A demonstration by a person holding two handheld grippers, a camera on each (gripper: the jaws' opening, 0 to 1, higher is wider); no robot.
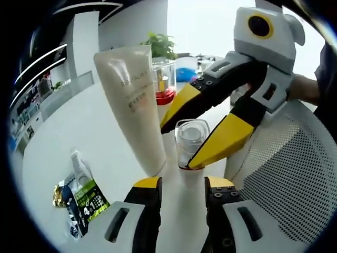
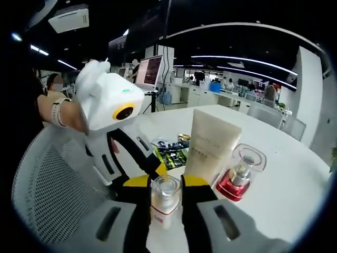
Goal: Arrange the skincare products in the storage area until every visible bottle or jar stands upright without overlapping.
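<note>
- The surface (image 2: 295,174) is a white round tabletop, smooth and pale
- A cream squeeze tube (image 1: 134,100) stands upright on its cap on the surface, printed lettering down its front
- Just beside the tube stands a clear-capped jar with a red base (image 2: 239,176); in the left gripper view it shows partly behind the tube
- A small clear-capped white bottle (image 2: 165,203) stands upright on the surface, near the tube's foot
- Flat sachets (image 1: 81,195), green, black and gold, lie on the surface apart from the bottles, overlapping one another
</note>
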